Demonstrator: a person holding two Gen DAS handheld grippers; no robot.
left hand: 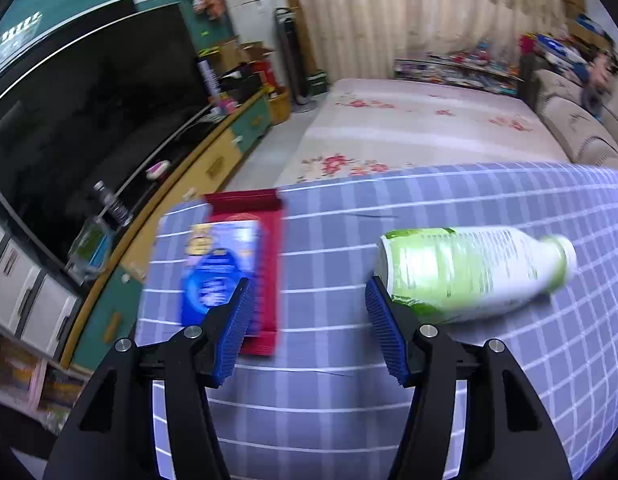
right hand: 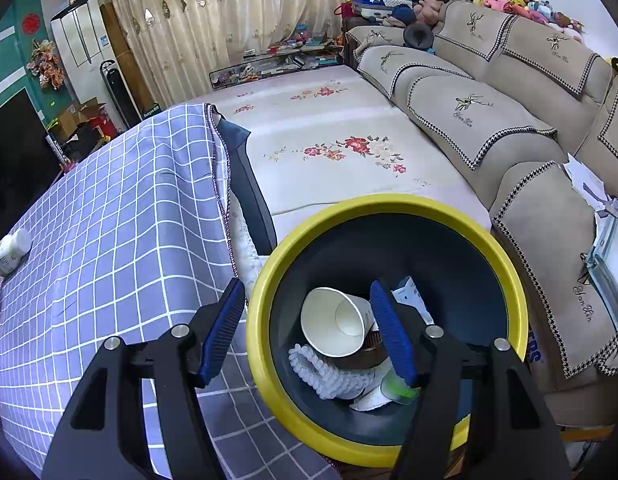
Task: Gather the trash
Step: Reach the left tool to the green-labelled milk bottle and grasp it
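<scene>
The left gripper hangs low over the table, the one under the purple checked cloth, angled forward and slightly down. Its blue-padded jaws are spread wide with nothing between them. Just past its right finger lies a plastic bottle on its side — green and white label, white cap pointing away to the right, base close to the pad, though I can't tell if they touch. Ahead of the left finger sits a flat red packet with a blue snack bag on top of it, both near the table's left edge. That whole view is a bit smeared, so the labels aren't readable.

The right gripper is off the table's end, tipped down over the yellow-rimmed trash bin standing on the floor beside the table and in front of the beige sofa. Jaws gaping here too, holding nothing. Down in the bin there's a white paper cup lying on its side, a white knitted-looking thing under it, and some scraps — one green bit near the right finger. From this side the bottle shows far off at the left edge of the table.
</scene>
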